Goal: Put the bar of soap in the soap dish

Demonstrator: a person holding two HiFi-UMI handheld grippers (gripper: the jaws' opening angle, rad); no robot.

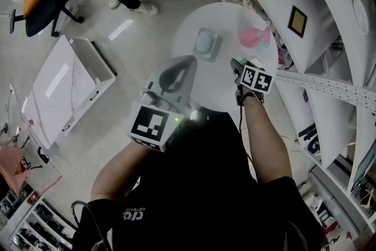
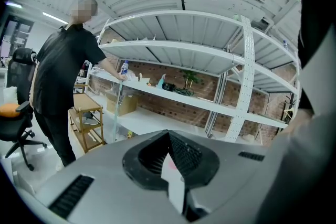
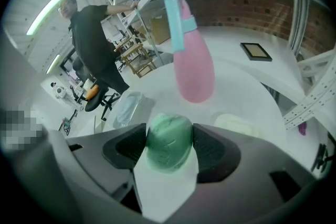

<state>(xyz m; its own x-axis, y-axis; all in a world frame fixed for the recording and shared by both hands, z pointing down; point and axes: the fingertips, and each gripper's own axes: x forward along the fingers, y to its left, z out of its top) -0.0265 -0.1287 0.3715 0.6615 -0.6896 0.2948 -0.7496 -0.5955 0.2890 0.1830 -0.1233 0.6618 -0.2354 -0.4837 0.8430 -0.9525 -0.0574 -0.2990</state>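
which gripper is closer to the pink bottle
Right. The right gripper, holding the soap, is just short of the bottle; the left gripper is farther back, pointed up at shelves.

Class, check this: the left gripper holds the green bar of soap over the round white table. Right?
No. The right gripper holds the green bar of soap over the round white table; the right gripper view shows it between the jaws.

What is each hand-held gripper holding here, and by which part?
The right hand-held gripper grips the green soap bar across its two sides; the left hand-held gripper holds nothing.
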